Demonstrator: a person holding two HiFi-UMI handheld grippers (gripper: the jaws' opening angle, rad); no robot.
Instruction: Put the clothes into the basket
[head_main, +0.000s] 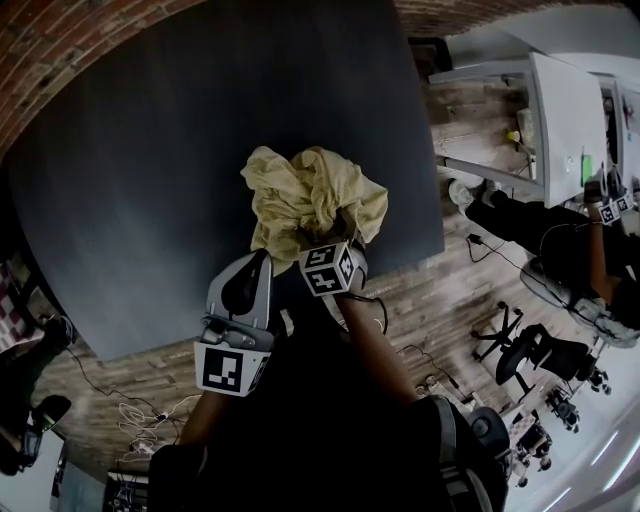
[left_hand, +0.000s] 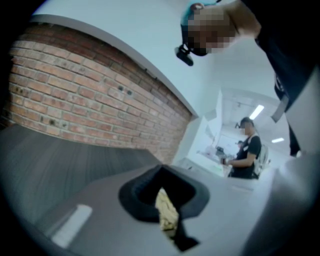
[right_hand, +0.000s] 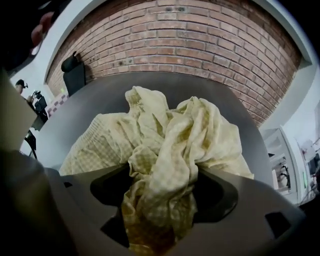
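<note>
A crumpled pale yellow checked cloth (head_main: 315, 200) lies heaped on the dark table (head_main: 150, 200) near its front edge. My right gripper (head_main: 330, 238) points steeply down into the heap. In the right gripper view a thick fold of the cloth (right_hand: 165, 150) runs between its jaws, which stand wide apart, so this gripper (right_hand: 162, 200) is open. My left gripper (head_main: 263, 258) sits just left of it at the heap's lower left edge. In the left gripper view a thin strip of the yellow cloth (left_hand: 167, 212) is pinched in this gripper (left_hand: 169, 220).
A brick wall (right_hand: 200, 35) runs behind the table. Wood floor (head_main: 470, 290) with cables lies in front and to the right. White desks (head_main: 560, 110), black office chairs (head_main: 530, 355) and another person (head_main: 560, 235) are at the right.
</note>
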